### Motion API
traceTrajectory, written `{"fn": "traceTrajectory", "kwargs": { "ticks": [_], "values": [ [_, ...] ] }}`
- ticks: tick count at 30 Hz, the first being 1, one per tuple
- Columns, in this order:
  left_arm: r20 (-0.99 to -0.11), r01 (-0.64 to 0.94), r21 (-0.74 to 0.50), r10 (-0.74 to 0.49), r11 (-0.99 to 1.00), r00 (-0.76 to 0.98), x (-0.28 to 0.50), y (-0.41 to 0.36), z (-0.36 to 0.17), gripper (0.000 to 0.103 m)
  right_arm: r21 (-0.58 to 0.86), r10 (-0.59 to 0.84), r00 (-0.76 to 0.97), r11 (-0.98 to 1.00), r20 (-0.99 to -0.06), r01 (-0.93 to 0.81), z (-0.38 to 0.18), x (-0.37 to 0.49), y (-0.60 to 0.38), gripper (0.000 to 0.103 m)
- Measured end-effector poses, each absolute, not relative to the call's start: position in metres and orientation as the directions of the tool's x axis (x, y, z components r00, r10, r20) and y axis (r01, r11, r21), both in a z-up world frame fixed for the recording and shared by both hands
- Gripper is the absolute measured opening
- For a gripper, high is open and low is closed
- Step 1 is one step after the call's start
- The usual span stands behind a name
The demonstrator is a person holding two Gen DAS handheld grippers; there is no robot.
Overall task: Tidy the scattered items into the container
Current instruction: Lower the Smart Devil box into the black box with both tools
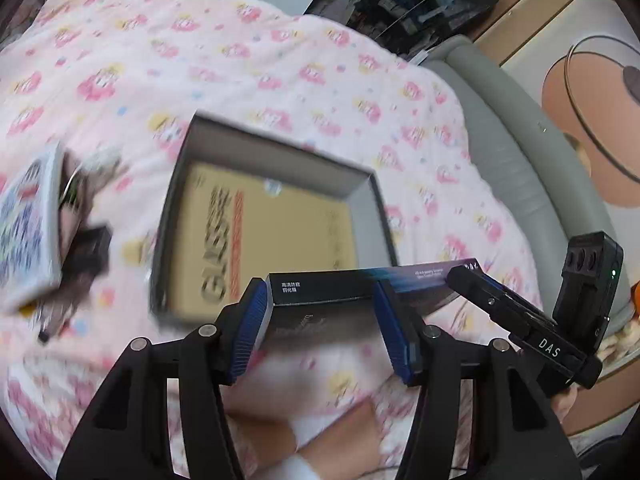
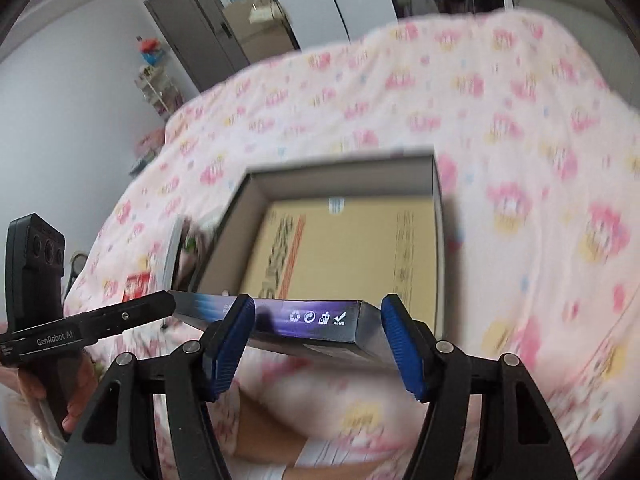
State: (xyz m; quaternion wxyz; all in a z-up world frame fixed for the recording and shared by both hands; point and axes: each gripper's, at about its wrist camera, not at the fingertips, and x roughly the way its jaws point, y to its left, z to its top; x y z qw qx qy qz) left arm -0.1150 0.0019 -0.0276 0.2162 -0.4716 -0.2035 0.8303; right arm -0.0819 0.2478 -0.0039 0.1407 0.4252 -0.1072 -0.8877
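A long dark box with white print hangs level above the pink quilt, held between both grippers. My left gripper is shut on its left end, blue pads pressed against its two sides. My right gripper is shut on the other end of the dark box. Just beyond it lies the open grey container, with a flat yellow carton on its floor. The same container fills the middle of the right wrist view. Each view shows the other gripper's black finger at its edge.
A flat box with colourful print and a small black item lie left of the container, with a red packet near them. The flowered quilt covers the bed; a grey padded bed edge runs along the right.
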Motion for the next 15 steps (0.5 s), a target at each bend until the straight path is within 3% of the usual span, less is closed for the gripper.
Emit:
{"fn": "traceTrajectory", "kwargs": {
  "ticks": [8,15],
  "values": [
    [-0.661,-0.184,-0.566,0.576,-0.803,-0.481,-0.187,0.021,-0.030,0.055,0.283,-0.280,-0.680,-0.953,-0.677,0.110,0.015,-0.140,0.265,0.063],
    [-0.719,-0.033,-0.628,0.597,-0.777,-0.356,-0.215,0.006,-0.118,0.054,0.312,-0.305,-0.560,-0.946,-0.771,0.086,-0.062,-0.148,0.258,0.062]
  ]
}}
